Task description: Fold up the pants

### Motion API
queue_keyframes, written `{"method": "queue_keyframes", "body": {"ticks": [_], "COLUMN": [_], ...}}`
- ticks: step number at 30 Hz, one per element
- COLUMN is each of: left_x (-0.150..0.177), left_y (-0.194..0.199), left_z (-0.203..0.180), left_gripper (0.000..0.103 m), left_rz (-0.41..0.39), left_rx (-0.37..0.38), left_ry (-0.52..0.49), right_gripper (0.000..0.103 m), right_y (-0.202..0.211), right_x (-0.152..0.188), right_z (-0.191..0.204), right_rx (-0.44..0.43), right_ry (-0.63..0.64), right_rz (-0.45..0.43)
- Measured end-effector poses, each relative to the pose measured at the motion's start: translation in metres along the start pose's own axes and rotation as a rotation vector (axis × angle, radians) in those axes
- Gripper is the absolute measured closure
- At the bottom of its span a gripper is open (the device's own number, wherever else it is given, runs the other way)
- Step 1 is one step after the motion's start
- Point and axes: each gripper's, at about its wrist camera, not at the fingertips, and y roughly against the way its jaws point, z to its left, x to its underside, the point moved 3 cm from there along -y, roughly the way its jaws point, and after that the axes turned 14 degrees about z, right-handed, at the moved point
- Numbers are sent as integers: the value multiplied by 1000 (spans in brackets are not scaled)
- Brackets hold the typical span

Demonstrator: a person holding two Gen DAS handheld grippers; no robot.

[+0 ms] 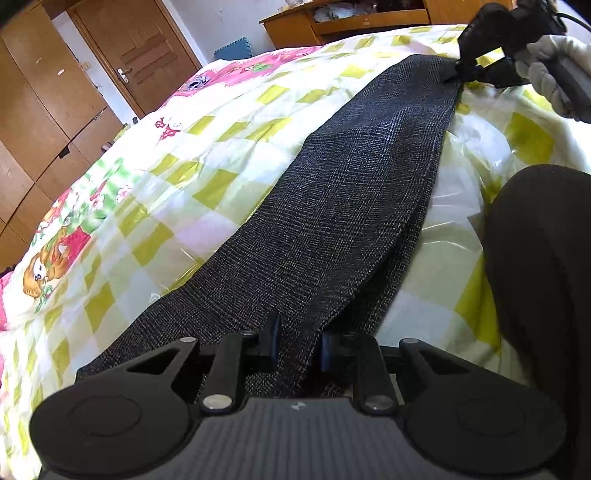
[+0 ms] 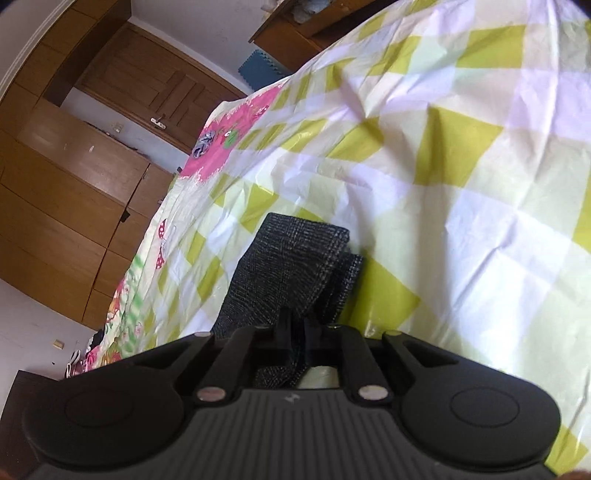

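Note:
Dark grey checked pants (image 1: 351, 192) lie stretched in a long strip across the bed. My left gripper (image 1: 297, 345) is shut on the near end of the pants, cloth pinched between its fingers. My right gripper (image 1: 461, 72) is shut on the far end of the strip, held by a gloved hand (image 1: 550, 74). In the right wrist view the right gripper (image 2: 297, 334) pinches the pants' end (image 2: 291, 266), whose layers hang slightly offset.
The bed (image 1: 184, 155) has a yellow-green checked cover with pink cartoon prints. A wooden wardrobe (image 1: 40, 110) and door (image 1: 136, 51) stand at the left, a wooden desk (image 1: 351, 18) behind the bed. The person's dark-clothed leg (image 1: 543, 277) is at the right.

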Motion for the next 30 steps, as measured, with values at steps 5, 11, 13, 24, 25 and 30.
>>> {"method": "queue_keyframes", "body": {"ticks": [5,11,13,24,25,30], "left_x": [0,0,0,3,3,1], "left_y": [0,0,0,-1,-1,-2], "left_z": [-1,-2,-1,3,3,4], "left_gripper": [68,68,68,67,67,67], "left_rz": [-2,-4,-4,-11,-12,-10], "left_rx": [-6,-10,-7,11,12,14], "left_ry": [-7,-5,-2,21,20,30], "right_gripper": [86,78,76,67,67,65], "right_y": [5,-13,-21,-11,-16,-29], "right_x": [2,-3,-5,10,8,2], "right_z": [-12,-10,-10,-8,-8,-6], "right_rx": [-11,-8,-21,-66,-70,-116], "right_ry": [-61,-65,-86,-45,-54,-98], "right_rz": [-7,2,11,27,32,39]}}
